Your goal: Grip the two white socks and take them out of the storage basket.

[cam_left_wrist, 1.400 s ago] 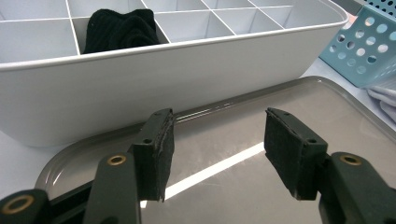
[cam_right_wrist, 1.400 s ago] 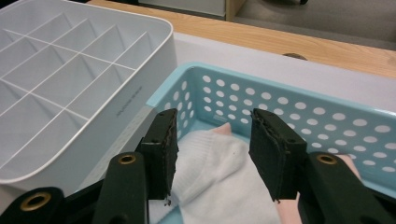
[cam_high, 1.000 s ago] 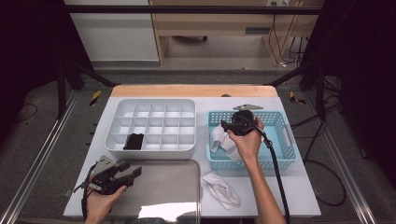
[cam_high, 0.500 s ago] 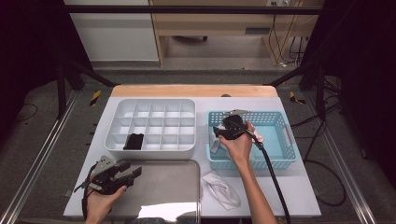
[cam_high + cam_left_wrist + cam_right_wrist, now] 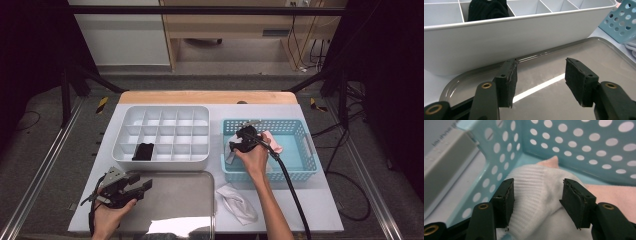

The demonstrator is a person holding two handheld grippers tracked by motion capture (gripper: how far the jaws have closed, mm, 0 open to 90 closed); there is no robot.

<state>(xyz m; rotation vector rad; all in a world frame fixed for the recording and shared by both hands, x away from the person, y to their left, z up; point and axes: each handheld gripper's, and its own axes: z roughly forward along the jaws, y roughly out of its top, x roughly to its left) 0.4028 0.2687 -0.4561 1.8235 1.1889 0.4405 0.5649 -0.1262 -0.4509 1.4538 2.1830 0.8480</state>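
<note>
The right gripper [image 5: 235,148] reaches into the left end of the blue perforated basket [image 5: 305,167] on the right of the worktop [image 5: 320,200]. Its fingers [image 5: 506,200] have just been opening and now stand apart on either side of a white ribbed sock [image 5: 536,195], not pressing on it; a pink cloth [image 5: 609,191] lies beside the sock. The left gripper [image 5: 137,186] sits at the near left over the metal tray [image 5: 586,50], fingers [image 5: 507,82] wide apart and empty, in front of the white divided organiser [image 5: 160,132].

Basket walls [image 5: 306,150] hem the white sock [image 5: 536,195] left and far; the tray [image 5: 185,200] lies open, divider box [image 5: 160,156] blocking beyond.
</note>
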